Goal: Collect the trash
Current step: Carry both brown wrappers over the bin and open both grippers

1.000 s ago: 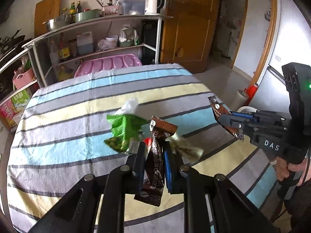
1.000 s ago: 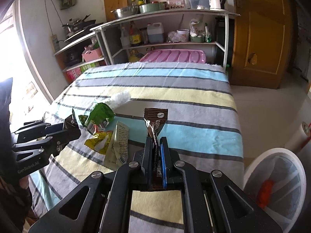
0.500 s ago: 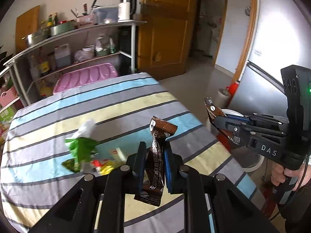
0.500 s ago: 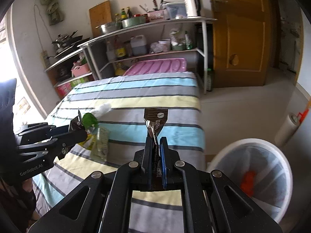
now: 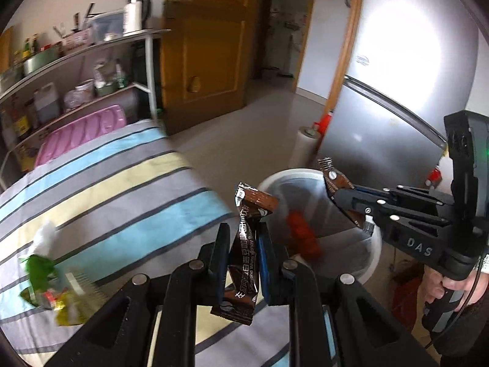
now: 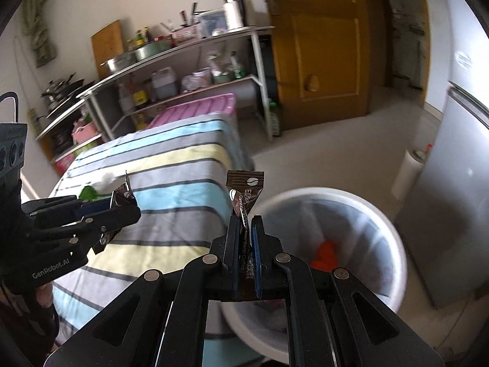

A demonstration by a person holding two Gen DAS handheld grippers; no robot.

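Remaining litter: at far left I see a loose pile of green and yellow crinkled plastic wrappers [image 5: 50, 278] with a white crumpled tissue [image 5: 45, 234] on the worktop under the blue, yellow and grey striped cloth [image 5: 101, 183]; not yet collected.

Left gripper [image 5: 243, 255]: fingers narrow, clamped on a dark brown foil coffee sachet [image 5: 246, 253] across its middle, both ends free above and below the pads.

Left sachet handling: I judge it very light, thin and floppy; the glossy film looks slippery, so a pinch across the flat middle is the sound hold, and it should fall clear once the pads part.

Bin: round white plastic bin with a clear liner [image 6: 388, 232] on the floor just beside the worktop's edge, an orange scrap [image 6: 327, 253] already inside.

Right gripper [image 6: 244, 244]: fingers narrow, gripping a second brown coffee sachet [image 6: 244, 189] low on its body; its top stands upright above the fingertips, in line with the bin's near rim.

Right sachet handling: equally light and limp in my judgement; it may flutter when dropped, so I would release directly over the opening.

Step in hand: carrying both sachets to the bin, as I read it.
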